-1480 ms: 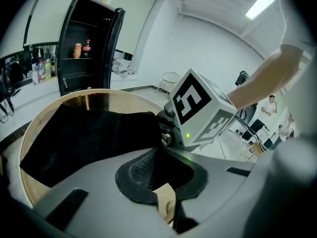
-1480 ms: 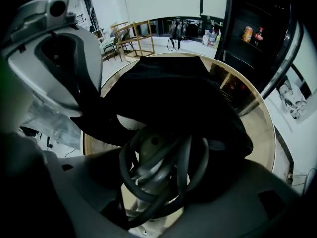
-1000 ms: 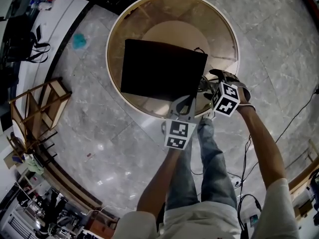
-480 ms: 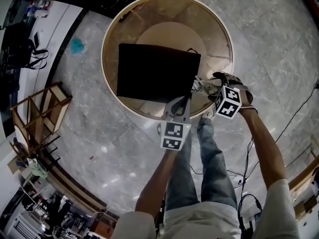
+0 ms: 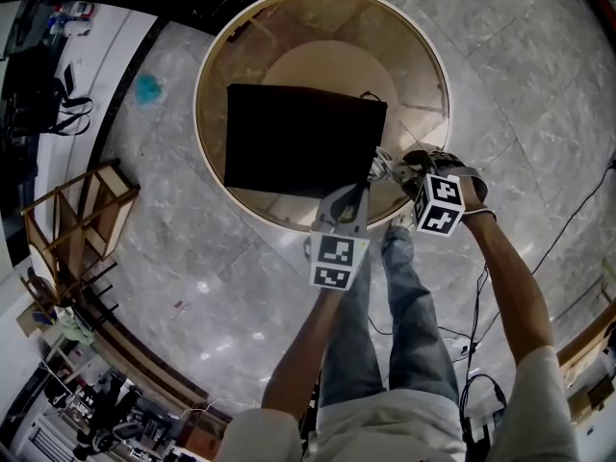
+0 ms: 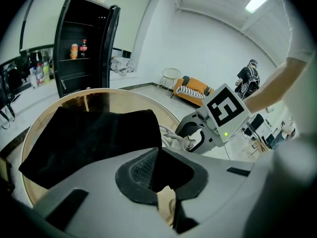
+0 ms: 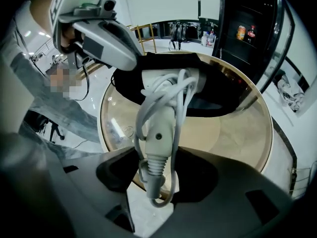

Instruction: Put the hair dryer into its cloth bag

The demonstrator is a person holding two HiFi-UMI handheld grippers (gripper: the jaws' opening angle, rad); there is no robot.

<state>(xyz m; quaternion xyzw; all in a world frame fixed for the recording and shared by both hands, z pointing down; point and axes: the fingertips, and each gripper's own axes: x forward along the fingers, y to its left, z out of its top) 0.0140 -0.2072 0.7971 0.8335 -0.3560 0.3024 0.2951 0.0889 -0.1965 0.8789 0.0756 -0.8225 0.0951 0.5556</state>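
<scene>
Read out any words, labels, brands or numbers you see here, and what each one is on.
No text here can be read.
Left marker cube and right marker cube: black-and-white square patterns only, no letters.
Cans in the black cabinet: labels too small to read.

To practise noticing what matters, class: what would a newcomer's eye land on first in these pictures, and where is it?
A black cloth bag lies flat on the round wooden table, its near edge pinched in the left claw. At the bag's right side, a white hair dryer with its cord wound round it sits between the closing jaws of the right claw.
</scene>
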